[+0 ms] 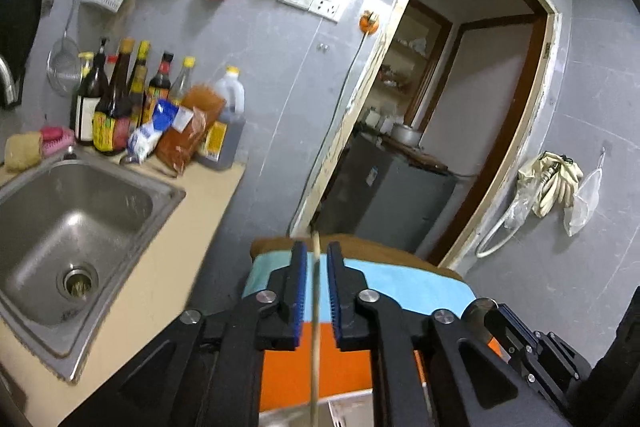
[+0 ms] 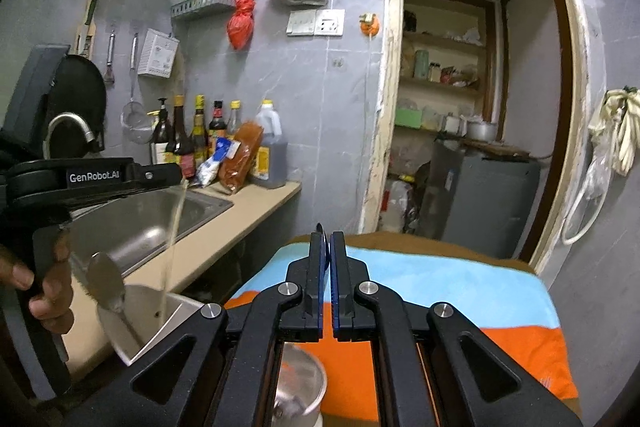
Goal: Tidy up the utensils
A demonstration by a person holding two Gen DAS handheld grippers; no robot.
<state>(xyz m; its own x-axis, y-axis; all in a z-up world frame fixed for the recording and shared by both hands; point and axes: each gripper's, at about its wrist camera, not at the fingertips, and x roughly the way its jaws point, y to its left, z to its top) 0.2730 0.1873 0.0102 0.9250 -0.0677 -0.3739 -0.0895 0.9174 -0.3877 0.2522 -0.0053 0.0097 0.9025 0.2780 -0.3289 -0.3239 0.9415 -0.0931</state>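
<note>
My left gripper (image 1: 317, 291) hovers over a striped cloth (image 1: 400, 287) of blue and orange. Its fingers (image 1: 298, 291) are spread a little, and a thin pale chopstick (image 1: 316, 327) runs straight down through the gap between them. I cannot tell whether either finger touches it.

From the right wrist view, the same chopstick (image 2: 173, 239) slants down from the left gripper (image 2: 96, 177) into a shiny metal container (image 2: 176, 323) that stands at the near edge of the tabletop (image 2: 256, 211). A metal spoon (image 2: 106, 279) stands in that container with its bowl pointing up, just beside the chopstick. A hand (image 2: 48, 287) grips the left gripper's handle.

My right gripper (image 2: 329, 283) has its fingers (image 2: 316, 283) pressed nearly together, with something thin and dark showing at the tips; I cannot tell what it is. Below it sits a small metal cup (image 2: 300, 383) on the cloth.

A steel sink (image 1: 72, 227) lies in the tabletop to the left, with sauce bottles (image 1: 120, 99) along the grey wall behind it.
</note>
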